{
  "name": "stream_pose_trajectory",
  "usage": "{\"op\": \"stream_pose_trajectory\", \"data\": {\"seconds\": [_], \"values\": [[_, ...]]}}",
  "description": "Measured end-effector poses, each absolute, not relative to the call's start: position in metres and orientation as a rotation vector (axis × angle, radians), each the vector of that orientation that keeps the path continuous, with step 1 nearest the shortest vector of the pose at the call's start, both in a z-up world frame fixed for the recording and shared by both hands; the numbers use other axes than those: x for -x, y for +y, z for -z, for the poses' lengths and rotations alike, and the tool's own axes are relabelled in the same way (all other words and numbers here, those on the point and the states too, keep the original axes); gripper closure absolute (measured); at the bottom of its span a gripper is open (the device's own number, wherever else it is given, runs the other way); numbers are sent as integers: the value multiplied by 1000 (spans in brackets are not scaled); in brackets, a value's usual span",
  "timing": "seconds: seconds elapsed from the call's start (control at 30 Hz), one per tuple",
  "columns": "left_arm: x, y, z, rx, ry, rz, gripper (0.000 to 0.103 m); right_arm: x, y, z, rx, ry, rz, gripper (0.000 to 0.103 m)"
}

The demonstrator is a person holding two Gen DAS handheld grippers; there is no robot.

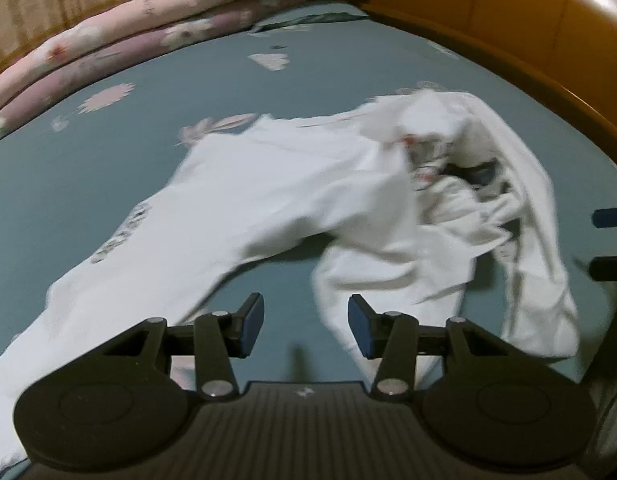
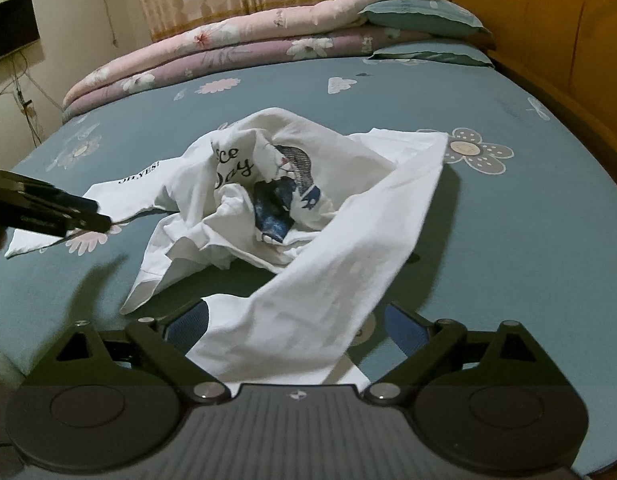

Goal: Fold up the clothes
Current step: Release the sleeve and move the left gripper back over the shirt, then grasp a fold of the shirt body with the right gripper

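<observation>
Left wrist view: left tongs [image 1: 306, 330] open, nothing between the pads, hovering over bare bed sheet [image 1: 156, 184] just short of the white shirt [image 1: 268, 196]. Frame is blurred. One sleeve runs down-left toward the camera, its long axis diagonal; the body is bunched up at right. Probably empty so it can pick a new corner.

Right wrist view: right tongs [image 2: 296, 332] spread wide, a sleeve or hem strip draped between the pads, not pinched. That strip runs up-right, away from the camera. Shirt sits mid-bed, crumpled, print half buried, so no clear heading yet. Left tongs [image 2: 90, 216] sit near the far-left sleeve. Folded quilts [image 2: 228, 60] stay well apart at the back.
</observation>
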State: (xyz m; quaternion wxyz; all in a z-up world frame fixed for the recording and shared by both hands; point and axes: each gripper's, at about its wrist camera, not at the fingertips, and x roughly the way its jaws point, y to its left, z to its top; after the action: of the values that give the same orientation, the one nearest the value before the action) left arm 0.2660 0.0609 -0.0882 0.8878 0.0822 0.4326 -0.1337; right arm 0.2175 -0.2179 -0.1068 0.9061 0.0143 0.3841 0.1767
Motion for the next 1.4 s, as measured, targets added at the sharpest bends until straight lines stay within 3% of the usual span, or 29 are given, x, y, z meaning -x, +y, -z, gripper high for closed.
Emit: {"op": "stream_pose_trajectory", "data": {"seconds": [0.27, 0.4, 0.47, 0.97, 1.03, 1.1, 1.27, 1.4], "values": [[-268, 4, 78, -132, 840, 356, 55, -225, -241, 114, -92, 800, -358, 23], [-258, -12, 72, -54, 770, 374, 38, -228, -248, 116, -111, 791, -354, 29], [-253, -18, 73, -18, 747, 375, 38, -231, -251, 118, -126, 788, -355, 31], [-244, -18, 102, 109, 773, 301, 34, -283, -281, 172, -499, 885, -528, 37], [-243, -17, 102, 116, 774, 298, 34, -285, -282, 178, -549, 894, -547, 52], [-243, -16, 102, 120, 775, 294, 34, -281, -281, 177, -563, 881, -567, 76], [-245, -16, 105, 138, 782, 294, 34, -273, -284, 170, -568, 839, -579, 82], [-243, -18, 106, 134, 788, 295, 34, -274, -283, 167, -508, 830, -556, 96]]}}
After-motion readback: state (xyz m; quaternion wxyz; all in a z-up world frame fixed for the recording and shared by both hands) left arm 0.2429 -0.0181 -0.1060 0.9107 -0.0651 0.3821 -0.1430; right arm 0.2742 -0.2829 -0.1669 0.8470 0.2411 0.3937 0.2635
